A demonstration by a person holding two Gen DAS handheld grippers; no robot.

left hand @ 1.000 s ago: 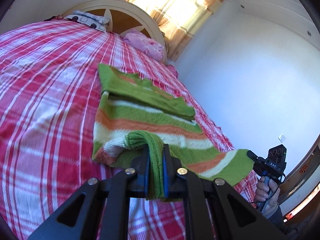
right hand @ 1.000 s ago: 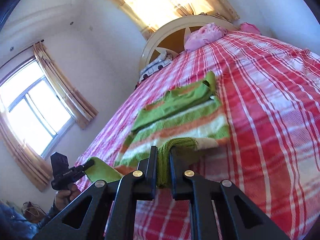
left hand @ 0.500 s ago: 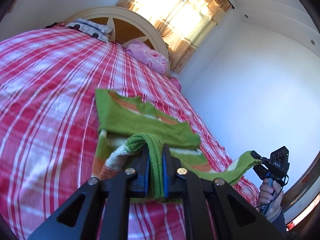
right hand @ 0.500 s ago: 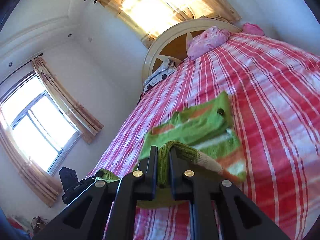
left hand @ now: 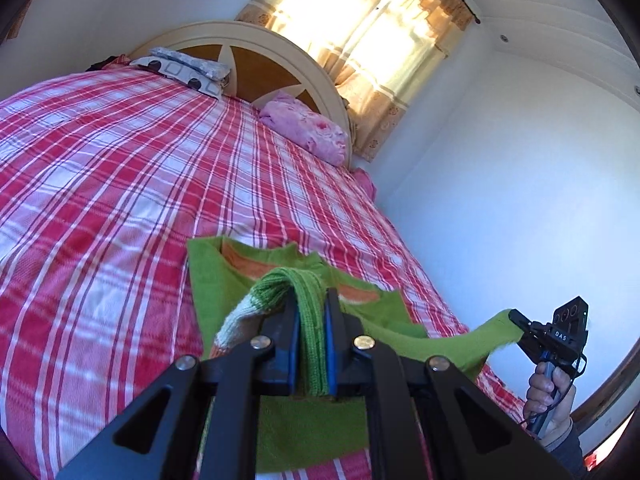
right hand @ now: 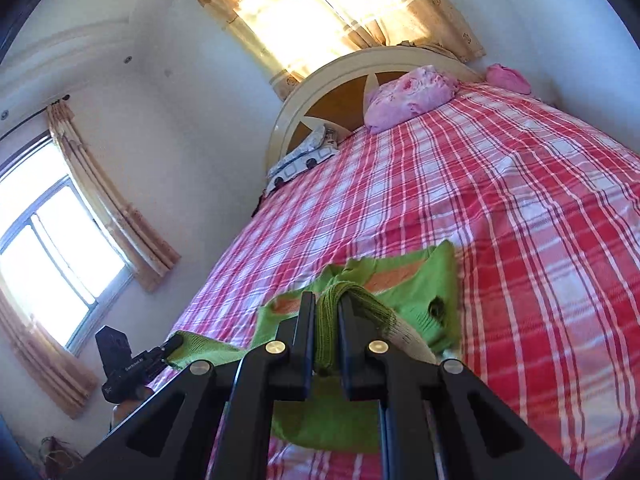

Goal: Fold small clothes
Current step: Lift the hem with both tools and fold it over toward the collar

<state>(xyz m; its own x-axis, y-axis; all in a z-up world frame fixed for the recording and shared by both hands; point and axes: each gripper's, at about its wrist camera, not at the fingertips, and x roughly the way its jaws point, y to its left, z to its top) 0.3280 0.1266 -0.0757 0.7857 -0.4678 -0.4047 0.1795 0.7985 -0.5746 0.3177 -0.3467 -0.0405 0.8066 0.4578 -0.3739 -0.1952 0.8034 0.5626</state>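
A small green knit sweater (left hand: 216, 276) with orange and white stripes lies on the red plaid bed (left hand: 100, 184). My left gripper (left hand: 311, 312) is shut on one corner of its ribbed hem and holds it up above the sweater's upper part. My right gripper (right hand: 326, 308) is shut on the other hem corner (right hand: 332, 300). The hem hangs stretched between the two grippers. Each gripper shows in the other's view, the right one (left hand: 520, 326) and the left one (right hand: 170, 348). The sweater's upper part (right hand: 416, 288) lies flat on the bed.
A pink pillow (left hand: 308, 130) and a grey patterned pillow (left hand: 184, 70) lie by the cream headboard (left hand: 256, 46). White walls flank the bed. Curtained windows (right hand: 52, 248) stand behind the headboard and to the left of the bed.
Both grippers have lifted the hem and carried it forward over the sweater toward the headboard. The striped lower part is now folded up and mostly hidden under the raised hem.
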